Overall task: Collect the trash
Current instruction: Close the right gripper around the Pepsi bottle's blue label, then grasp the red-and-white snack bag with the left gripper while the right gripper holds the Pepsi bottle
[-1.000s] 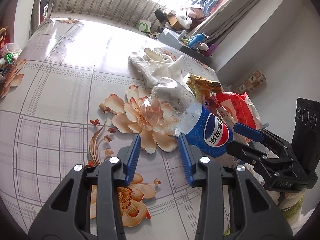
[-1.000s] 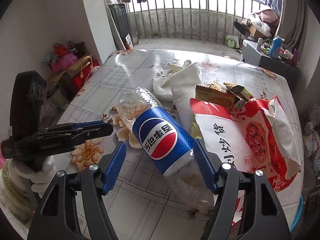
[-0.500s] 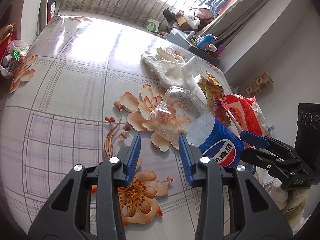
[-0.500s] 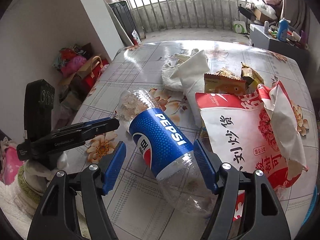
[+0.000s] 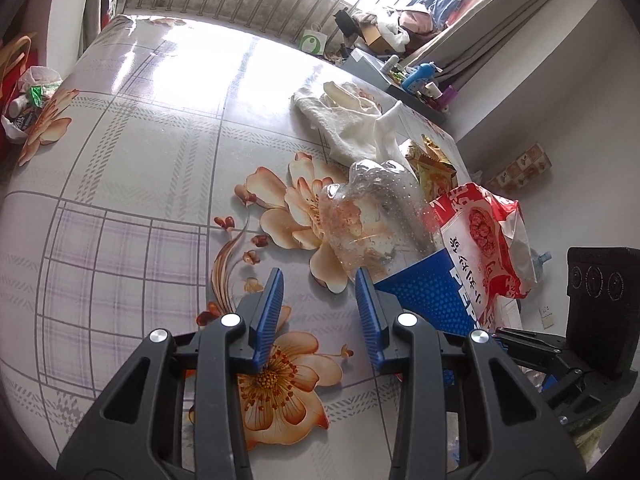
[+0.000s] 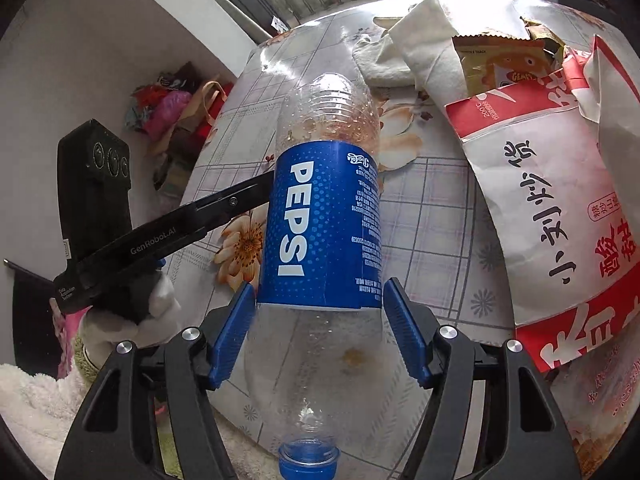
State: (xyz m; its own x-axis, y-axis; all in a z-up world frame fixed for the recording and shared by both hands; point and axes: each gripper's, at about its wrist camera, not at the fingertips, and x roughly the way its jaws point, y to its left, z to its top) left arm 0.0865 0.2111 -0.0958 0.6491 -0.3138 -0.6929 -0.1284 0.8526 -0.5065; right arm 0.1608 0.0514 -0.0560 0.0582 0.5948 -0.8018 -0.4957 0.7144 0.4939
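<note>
A large empty Pepsi bottle with a blue label and blue cap lies between the fingers of my right gripper, which grips it around the middle, cap end toward the camera. In the left wrist view the bottle points its clear bottom end at me. My left gripper is open and empty, just in front of the bottle's bottom end, above the floral tablecloth. A red and white snack bag lies right of the bottle.
A white cloth and yellow snack wrappers lie behind the bottle. Bags and clutter sit on the floor left of the table. A shelf with bottles stands past the far table edge, by the barred window.
The right gripper has turned and lifted the bottle so it points away lengthwise, cap toward the camera. The left gripper has drawn closer to the bottle's bottom end.
</note>
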